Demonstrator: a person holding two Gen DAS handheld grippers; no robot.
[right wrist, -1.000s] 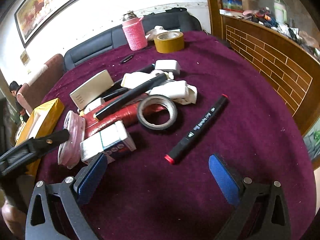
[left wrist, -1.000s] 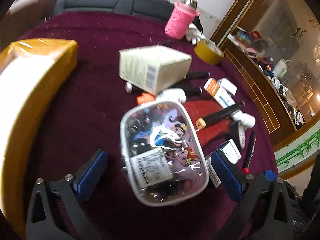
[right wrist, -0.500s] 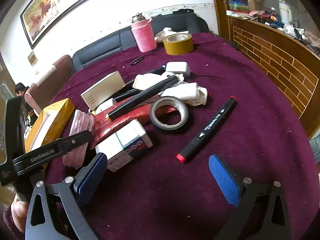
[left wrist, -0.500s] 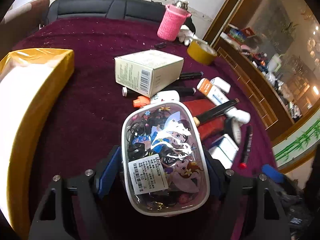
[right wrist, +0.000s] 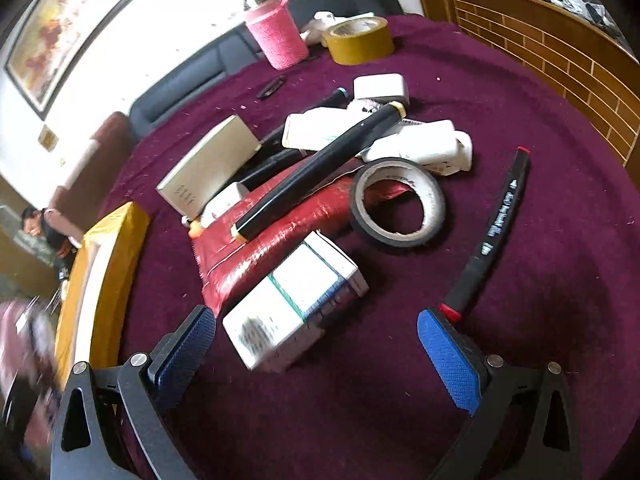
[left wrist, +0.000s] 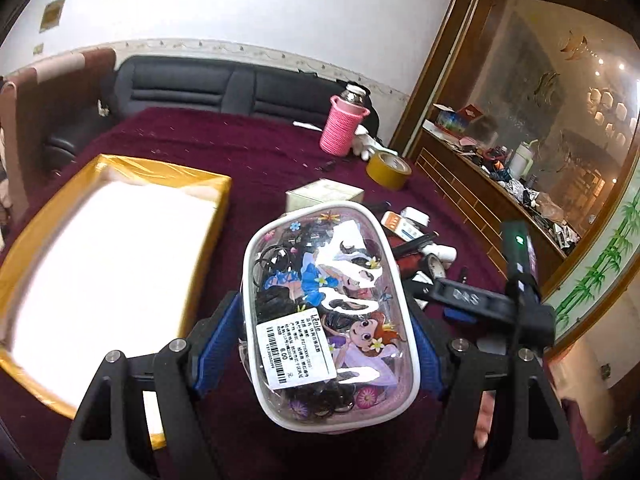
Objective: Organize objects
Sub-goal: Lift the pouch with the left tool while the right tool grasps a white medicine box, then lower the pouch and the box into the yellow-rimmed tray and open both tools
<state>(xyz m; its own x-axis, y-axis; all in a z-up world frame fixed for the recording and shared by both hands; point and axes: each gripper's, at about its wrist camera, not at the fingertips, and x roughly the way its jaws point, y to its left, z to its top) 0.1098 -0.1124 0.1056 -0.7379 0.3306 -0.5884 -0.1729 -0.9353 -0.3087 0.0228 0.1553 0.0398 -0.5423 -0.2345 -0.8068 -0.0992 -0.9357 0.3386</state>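
My left gripper [left wrist: 322, 340] is shut on a clear zip pouch [left wrist: 328, 312] printed with cartoon figures and filled with black hair ties. The pouch hangs above the maroon tablecloth, just right of a yellow-rimmed box [left wrist: 200, 184] with a white inside. The same pouch is a pink blur [right wrist: 24, 340] at the left edge of the right wrist view. My right gripper [right wrist: 316, 344] stands open low over the table. A white carton [right wrist: 292, 312] lies between its fingers, untouched. The red cap of a black marker [right wrist: 492, 232] lies by the right fingertip.
A pile sits mid-table: a red packet [right wrist: 260, 240], a black tape roll [right wrist: 396, 204], a black pen with yellow ends [right wrist: 320, 172], a cream box [right wrist: 208, 168], white packets. At the far edge stand a pink-sleeved bottle [right wrist: 276, 32] and yellow tape [right wrist: 358, 40]. A wooden counter [left wrist: 500, 200] runs along the right.
The left jaws closed on the pouch, then lifted it up and left toward the yellow box. The right gripper shifted left, from the marker to over the white carton.
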